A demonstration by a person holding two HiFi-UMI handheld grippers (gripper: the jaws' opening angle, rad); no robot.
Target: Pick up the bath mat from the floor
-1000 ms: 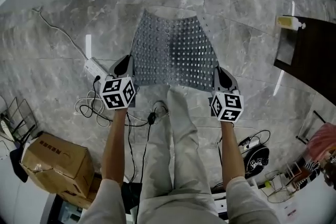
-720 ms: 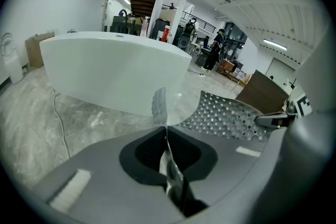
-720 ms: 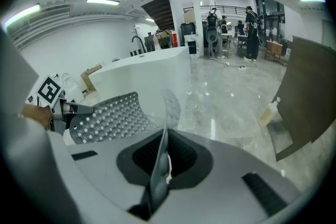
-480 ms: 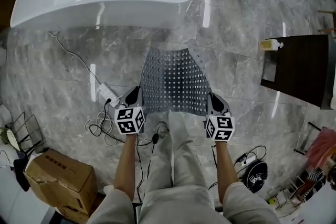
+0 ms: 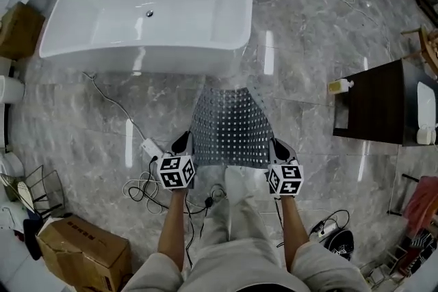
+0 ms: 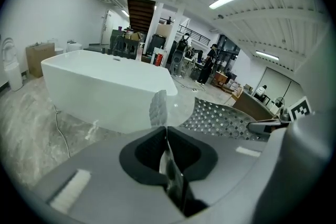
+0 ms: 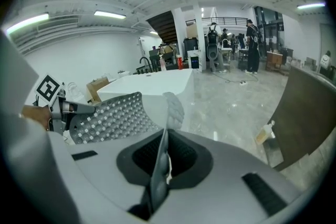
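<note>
The grey bath mat (image 5: pixel 231 126), studded with pale dots, hangs stretched between my two grippers, its far end drooping toward the floor by the tub. My left gripper (image 5: pixel 182 144) is shut on the mat's near left corner, and my right gripper (image 5: pixel 279 147) is shut on the near right corner. In the left gripper view the mat's edge (image 6: pixel 171 165) is pinched between the closed jaws, and the mat (image 6: pixel 223 119) spreads off to the right. In the right gripper view the mat's edge (image 7: pixel 158 165) is clamped likewise, with the mat (image 7: pixel 113 113) spreading left.
A white bathtub (image 5: pixel 147 10) stands ahead on the grey marble floor (image 5: pixel 82 120). A power strip (image 5: pixel 150 147) with cables lies to the left, a cardboard box (image 5: pixel 85 249) at bottom left, a dark cabinet (image 5: pixel 373 102) with a bottle (image 5: pixel 339 85) to the right.
The view has pulled back: more of the tub and floor shows. Both grippers kept their hold, and the mat now hangs higher off the floor.
</note>
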